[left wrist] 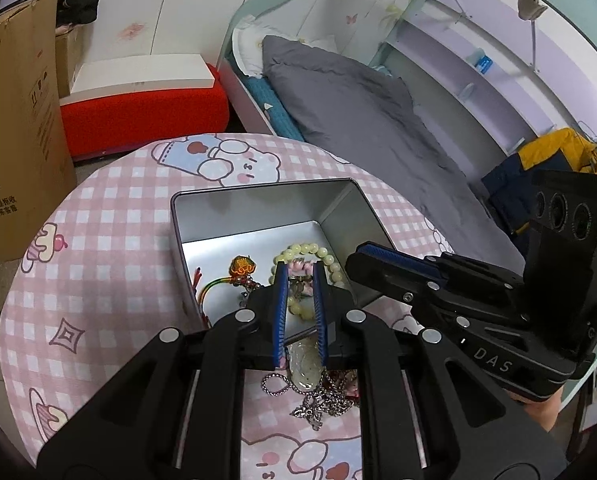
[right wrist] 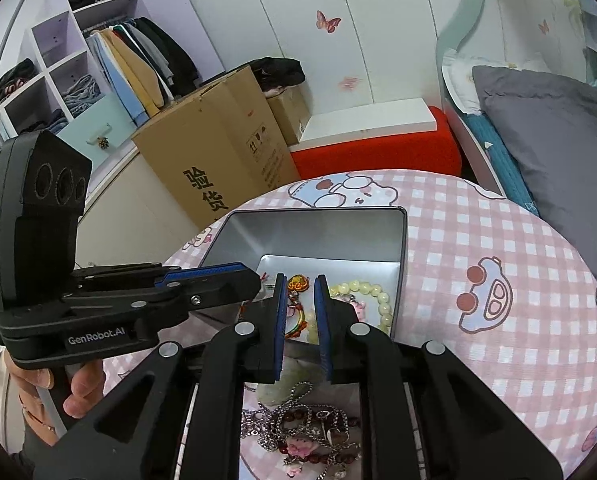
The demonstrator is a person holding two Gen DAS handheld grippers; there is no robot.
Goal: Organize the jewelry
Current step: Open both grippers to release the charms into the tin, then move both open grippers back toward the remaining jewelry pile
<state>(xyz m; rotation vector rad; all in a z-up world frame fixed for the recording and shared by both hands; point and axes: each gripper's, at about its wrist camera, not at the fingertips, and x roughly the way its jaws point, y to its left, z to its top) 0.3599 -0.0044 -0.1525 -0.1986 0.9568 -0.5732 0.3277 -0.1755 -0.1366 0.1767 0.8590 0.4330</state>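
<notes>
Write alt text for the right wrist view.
The right tongs, jaws narrowly apart and empty, point down at an open metal tin holding a pale bead bracelet, with tangled chains on the pink checked cloth before it.

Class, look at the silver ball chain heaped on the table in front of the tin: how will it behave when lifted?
The ball chain would probably hang limp, since it lies in loose loops. It may drag the dark beads tangled with it. Its small metal balls look slippery.

Pink-checked tablecloth (right wrist: 478, 240), silver tin (right wrist: 318, 232), pale-green bead bracelet (right wrist: 372, 292)
</notes>
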